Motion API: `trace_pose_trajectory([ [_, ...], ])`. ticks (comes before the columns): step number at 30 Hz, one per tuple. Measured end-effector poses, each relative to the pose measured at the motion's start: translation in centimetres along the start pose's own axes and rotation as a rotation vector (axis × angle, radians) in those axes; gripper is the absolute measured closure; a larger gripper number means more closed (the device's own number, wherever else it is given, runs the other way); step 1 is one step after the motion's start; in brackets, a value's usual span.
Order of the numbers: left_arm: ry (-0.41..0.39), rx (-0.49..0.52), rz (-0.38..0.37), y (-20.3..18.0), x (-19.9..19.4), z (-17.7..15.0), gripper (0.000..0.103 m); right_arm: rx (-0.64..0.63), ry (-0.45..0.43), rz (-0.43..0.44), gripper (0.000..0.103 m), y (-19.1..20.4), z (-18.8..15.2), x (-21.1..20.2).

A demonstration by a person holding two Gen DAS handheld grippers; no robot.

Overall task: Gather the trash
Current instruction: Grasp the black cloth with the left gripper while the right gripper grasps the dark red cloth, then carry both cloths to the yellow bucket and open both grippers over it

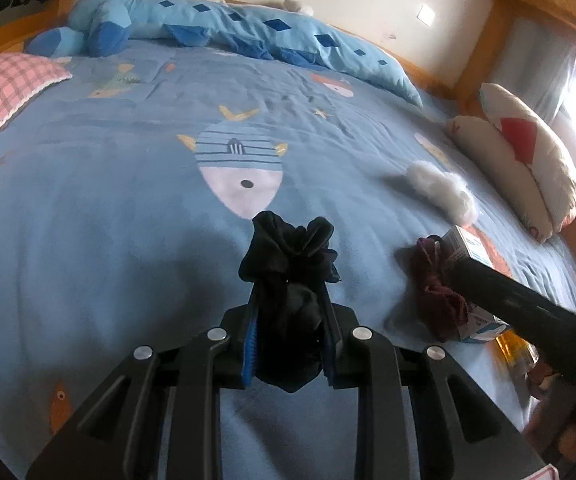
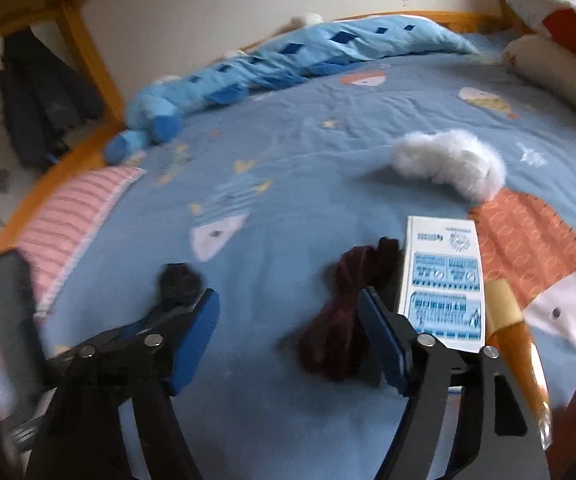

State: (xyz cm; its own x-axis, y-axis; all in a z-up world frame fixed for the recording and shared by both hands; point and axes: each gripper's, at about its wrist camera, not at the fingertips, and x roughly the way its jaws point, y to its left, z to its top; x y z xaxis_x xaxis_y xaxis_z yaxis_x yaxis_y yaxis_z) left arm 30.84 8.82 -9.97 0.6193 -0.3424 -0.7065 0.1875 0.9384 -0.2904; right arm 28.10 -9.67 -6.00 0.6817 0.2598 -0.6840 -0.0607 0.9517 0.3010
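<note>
Your left gripper is clamped on a black sock, bunched between the blue pads just above the bedspread; its top flops out past the fingertips. A maroon sock lies crumpled on the bedspread to the right of it, touching the long side of a white-and-blue box. Your right gripper hangs over that sock with its jaws apart — nothing pinched. Its right finger sits over the seam between sock and box, so the box crowds that side. Part of the sock lies between the jaws; whether the pads touch it, you cannot tell.

Just beyond the box lies a fluffy white tuft. Right of the box an orange tube-like thing lies along the bed edge — too blurred to name. Farther out: a pink checked pillow on the left, a blue plush toy and a rumpled blue quilt along the far wall, and cream cushions at the right.
</note>
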Motion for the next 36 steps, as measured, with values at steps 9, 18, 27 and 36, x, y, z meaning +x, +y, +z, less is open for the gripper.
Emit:
trace_pose_trajectory([
  [9,-0.008,-0.014,-0.041,0.2,-0.4,-0.2,0.078,-0.176,0.089,-0.357,0.048,1.3,0.3,5.5],
  [18,-0.024,-0.006,-0.057,-1.0,-2.0,-1.2,0.078,-0.148,0.105,-0.138,0.088,-0.6,-0.5,4.1],
  [27,-0.031,0.045,-0.104,-4.7,-5.5,-3.4,0.078,-0.023,0.06,0.167,0.088,-2.5,-2.7,-3.9],
  [36,-0.013,0.073,-0.223,-10.1,-9.5,-8.0,0.078,-0.009,-0.012,0.238,0.088,-5.3,-5.6,-12.5],
])
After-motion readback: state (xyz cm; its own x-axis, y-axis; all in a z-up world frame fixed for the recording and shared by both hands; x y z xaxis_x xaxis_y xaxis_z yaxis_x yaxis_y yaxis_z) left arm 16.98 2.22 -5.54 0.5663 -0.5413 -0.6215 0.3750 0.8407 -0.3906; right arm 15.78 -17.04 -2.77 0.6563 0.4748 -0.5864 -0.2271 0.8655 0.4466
